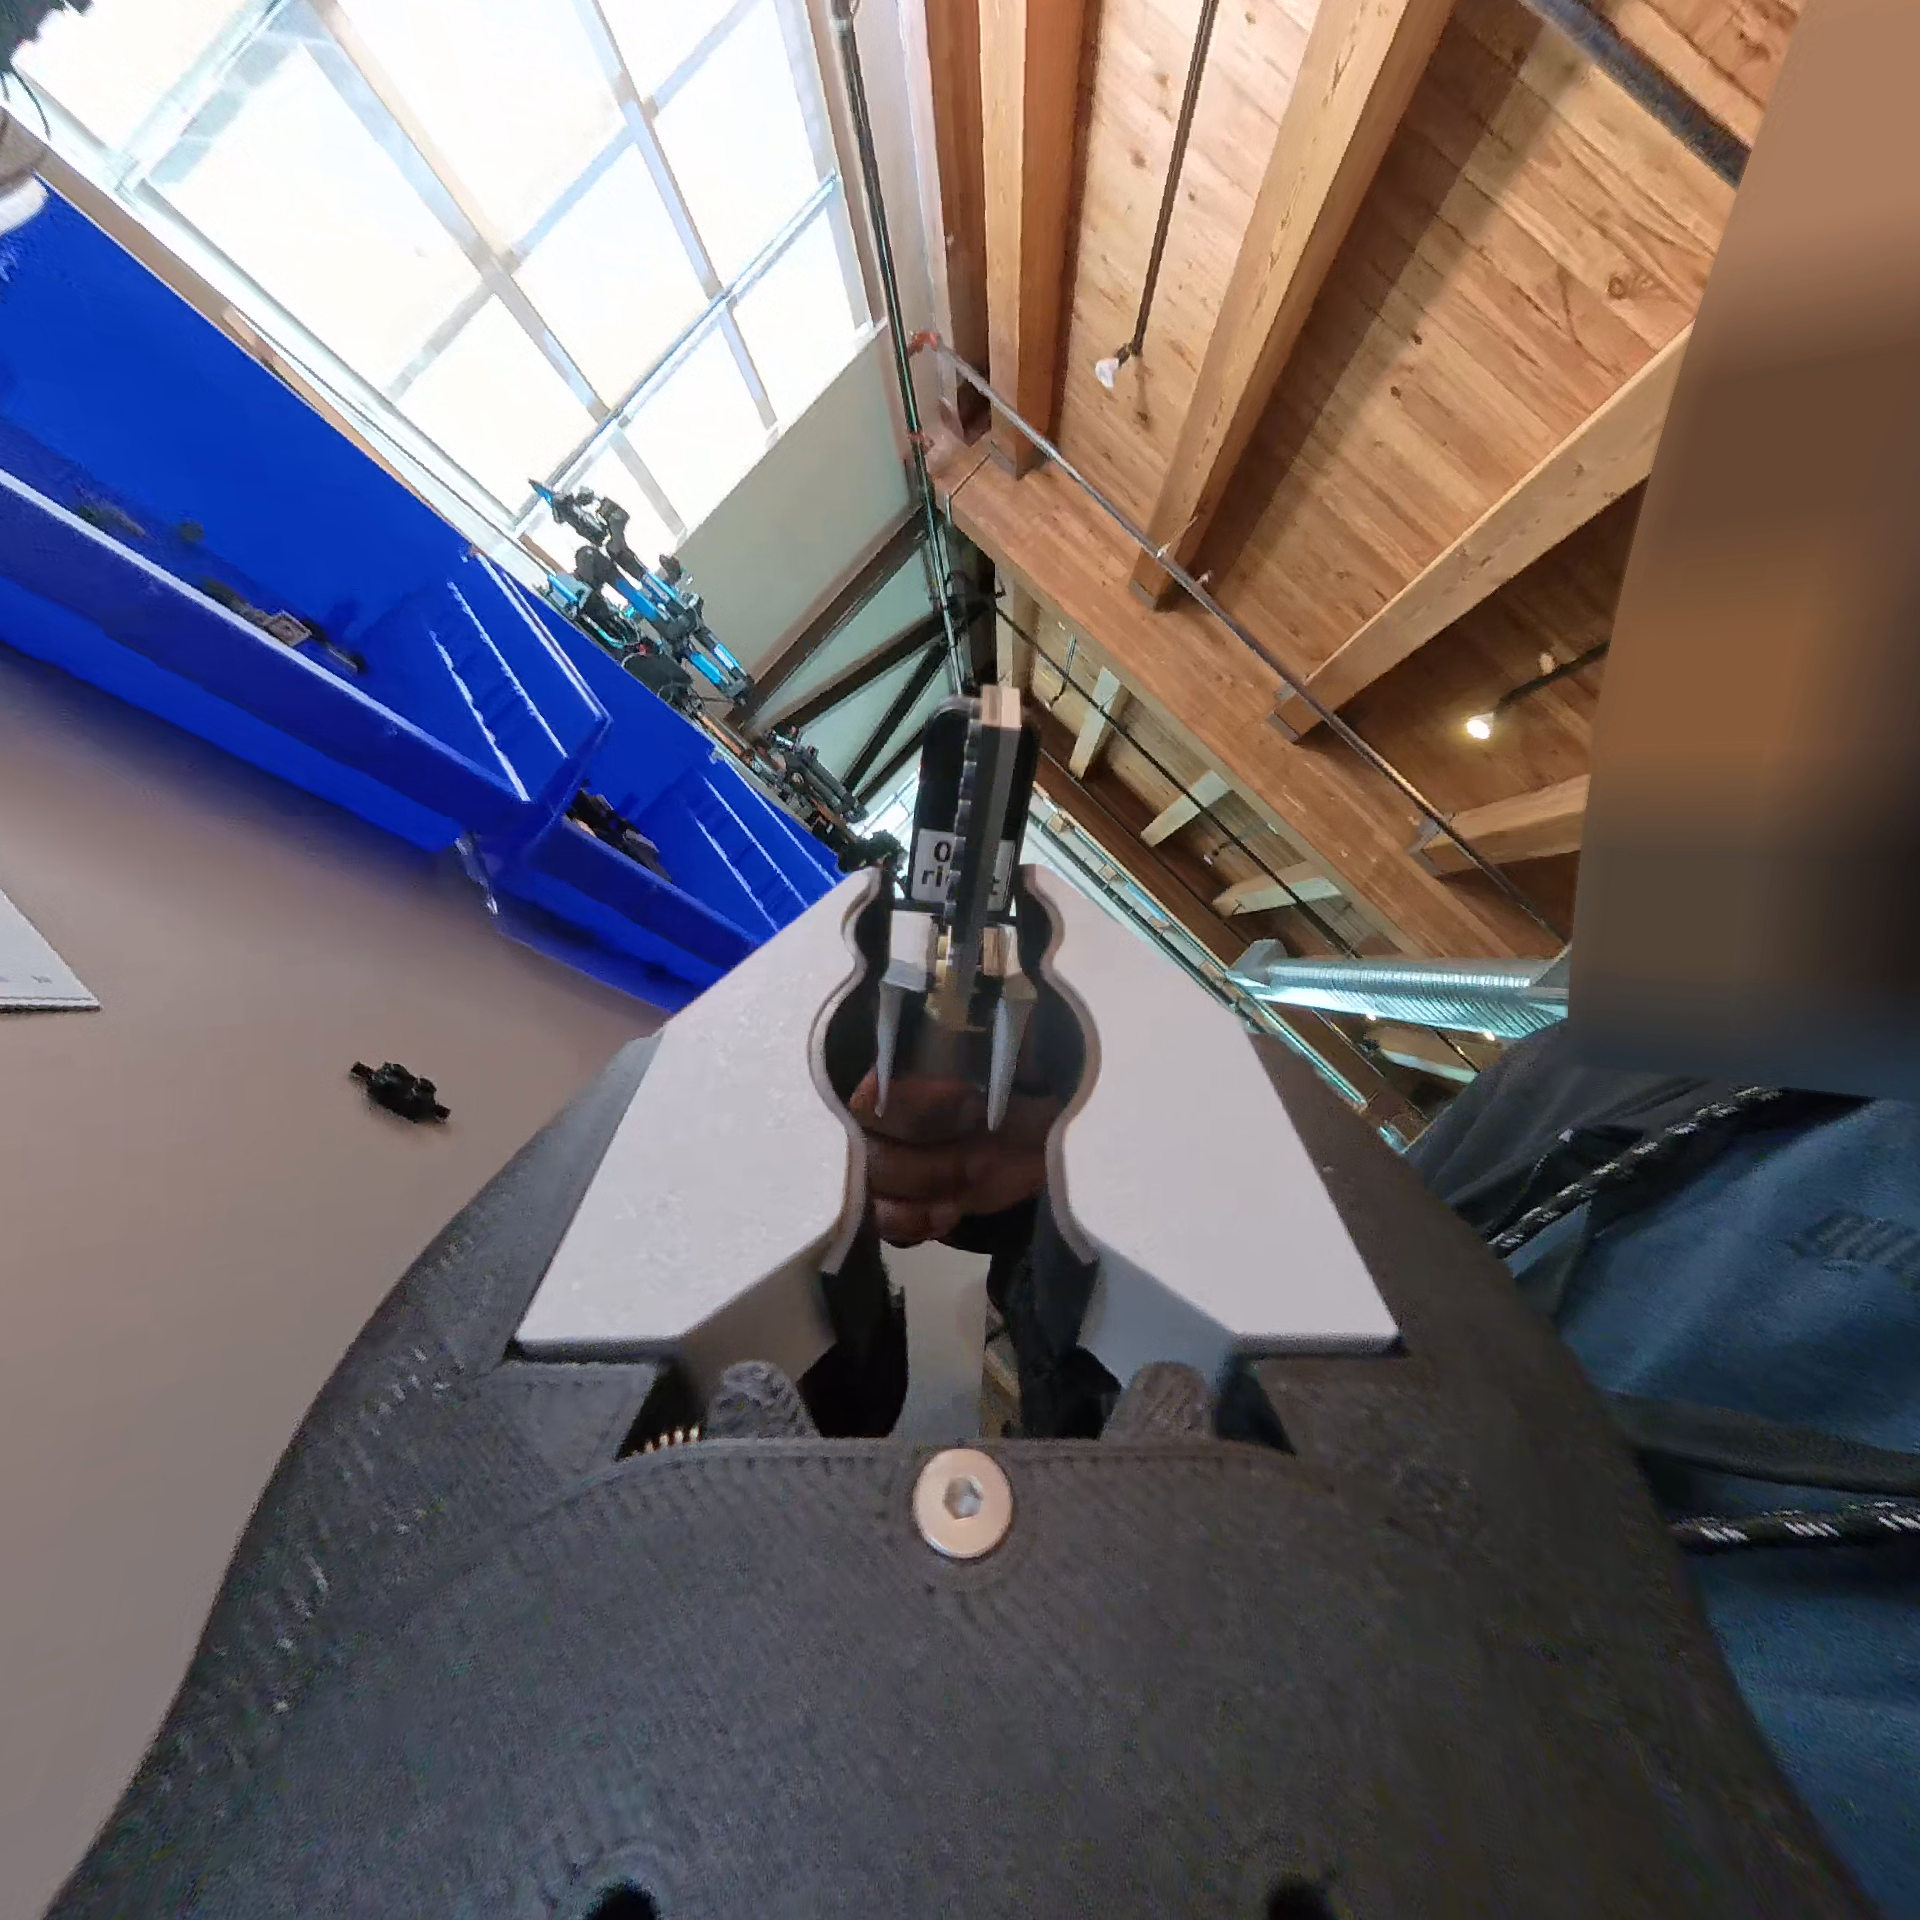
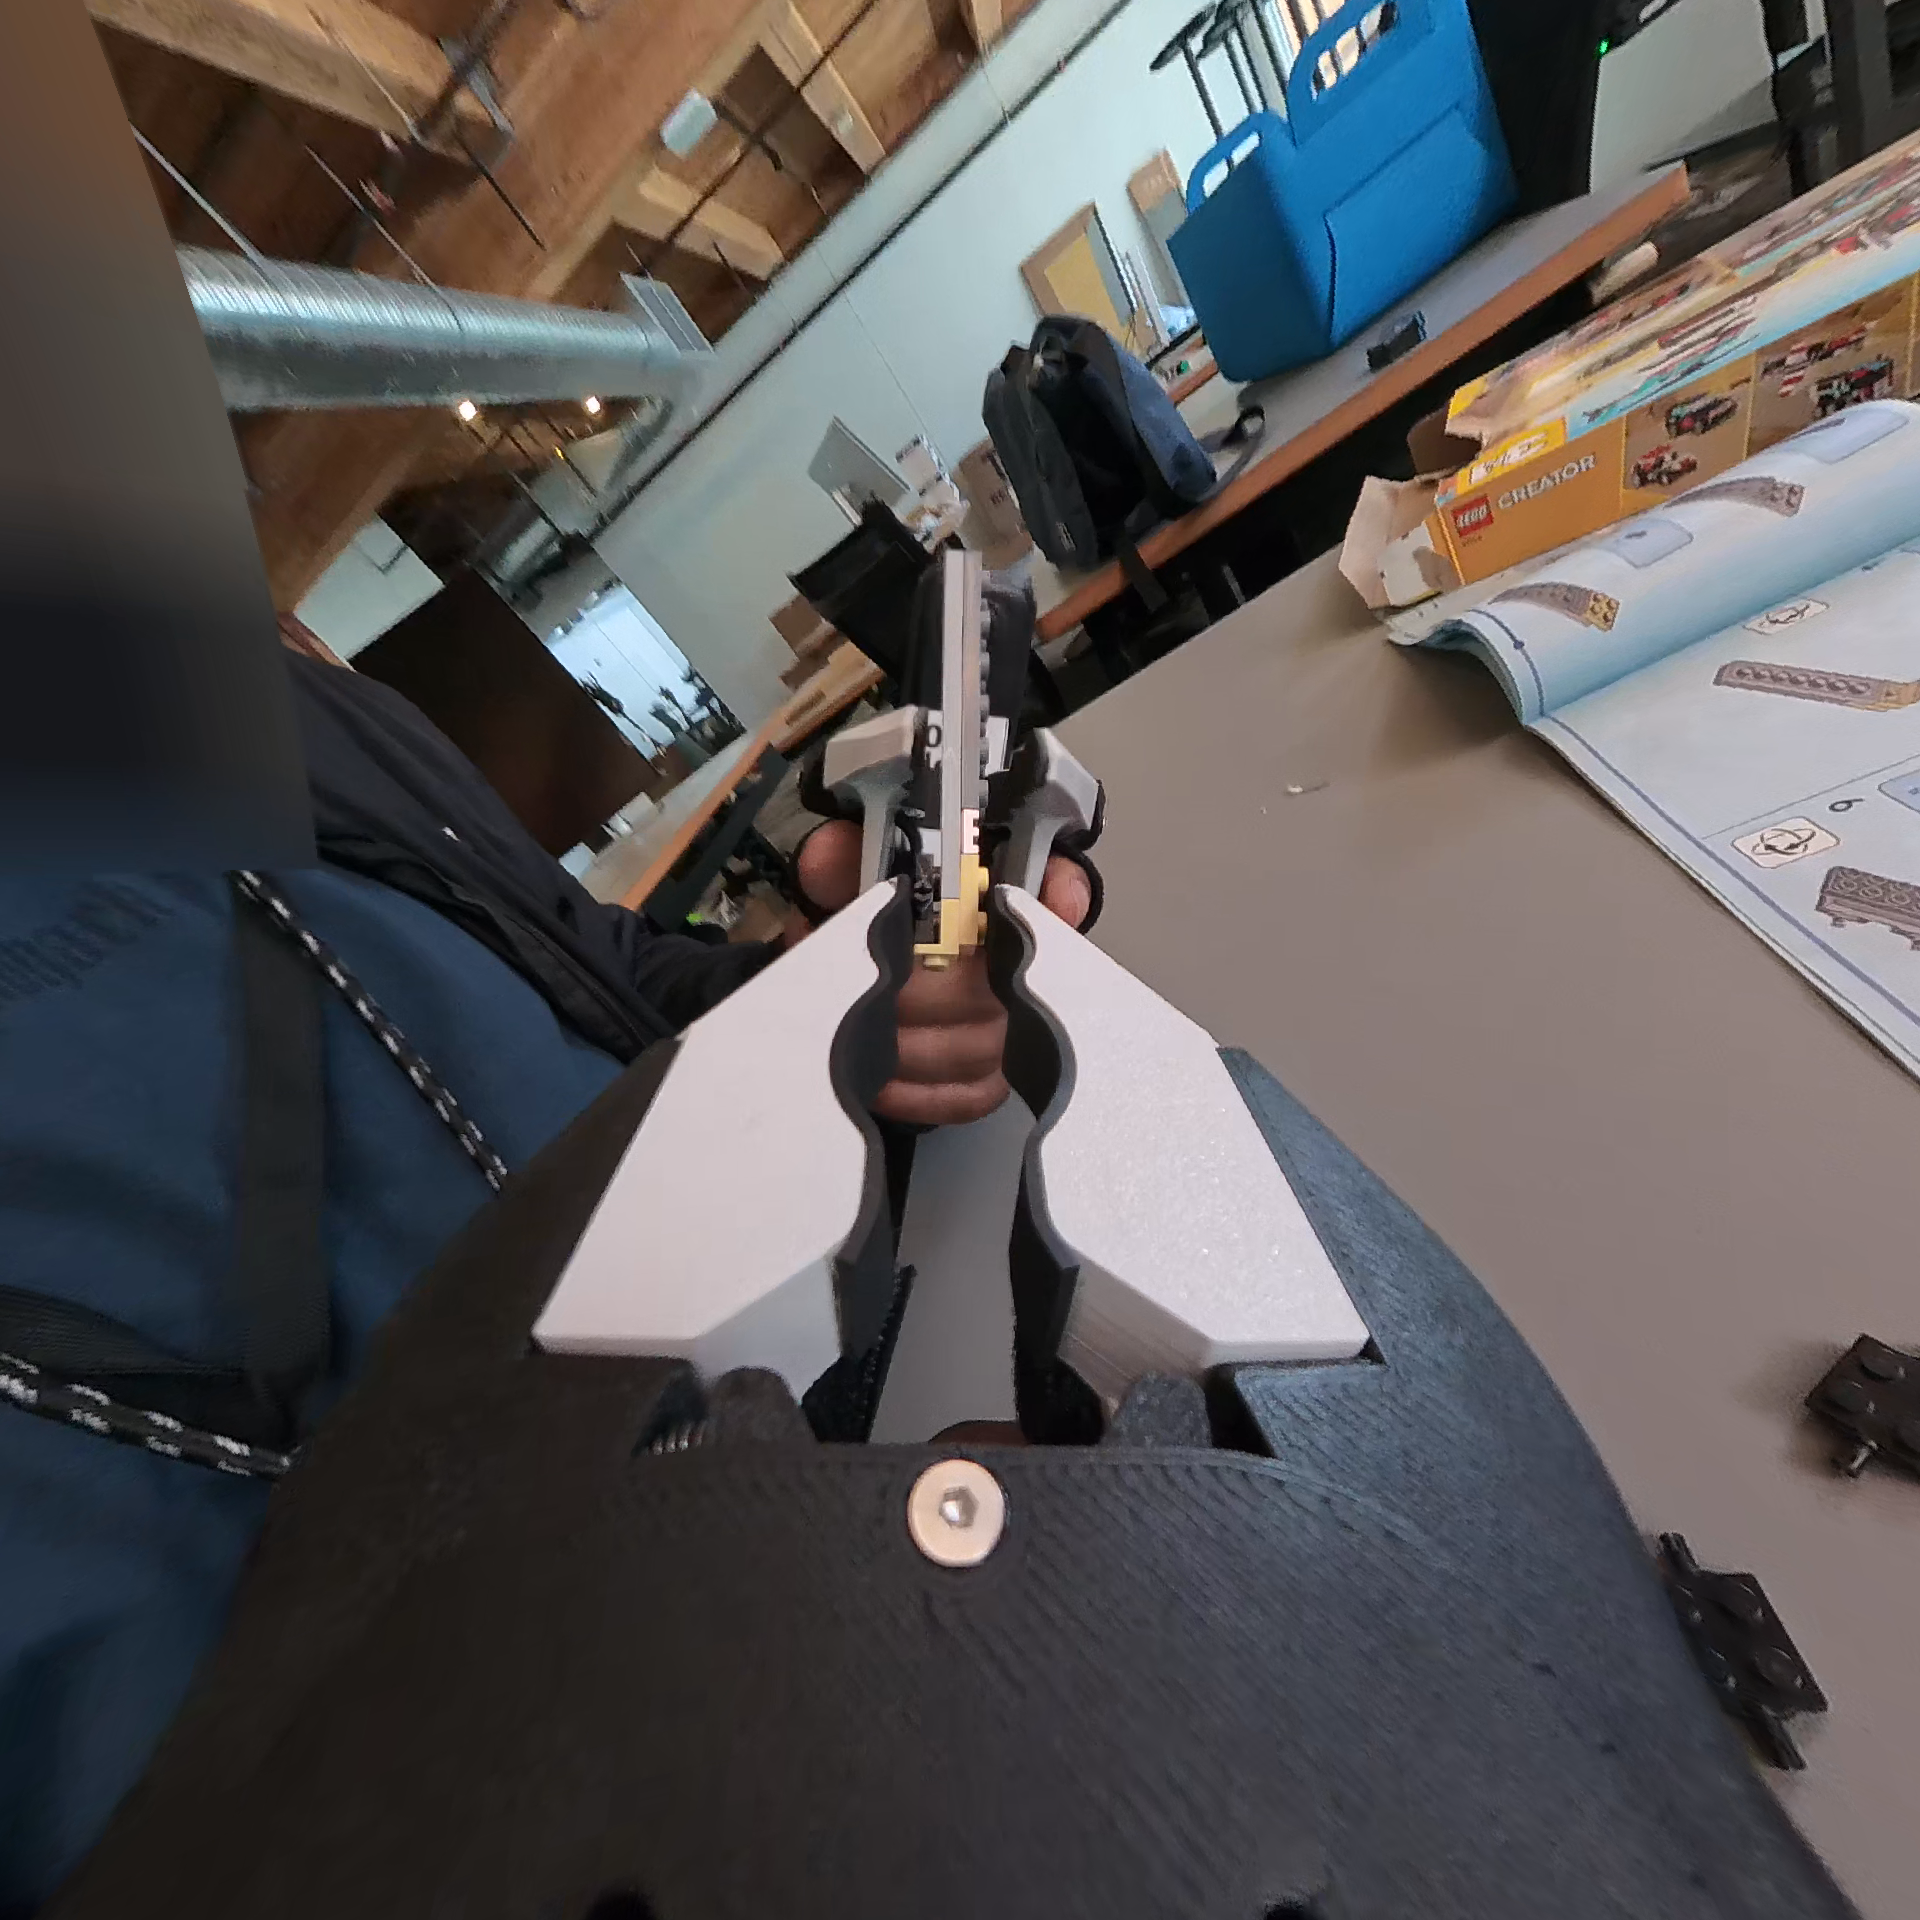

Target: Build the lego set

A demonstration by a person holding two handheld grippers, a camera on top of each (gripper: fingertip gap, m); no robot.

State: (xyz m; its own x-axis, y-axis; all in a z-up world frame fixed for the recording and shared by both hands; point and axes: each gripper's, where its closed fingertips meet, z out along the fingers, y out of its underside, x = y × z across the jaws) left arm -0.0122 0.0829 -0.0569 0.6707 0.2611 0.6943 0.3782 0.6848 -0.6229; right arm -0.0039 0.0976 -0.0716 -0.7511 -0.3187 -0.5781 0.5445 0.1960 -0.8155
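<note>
My right gripper is shut on the tan bricks at the low end of a thin lego assembly, a long grey plate seen edge-on, held up in the air. My left gripper faces it from the other side. Its jaws stand slightly apart on either side of the same assembly, with a gap showing beside the plate. The left gripper shows behind the plate in the right wrist view, and the right gripper shows in the left wrist view. A hand grips each handle.
A small black lego piece lies on the grey table near blue bins. The open instruction booklet, the lego box and two black plates lie on the table at the right. A person in a blue hoodie is close by. The grippers are tip to tip, or close to it.
</note>
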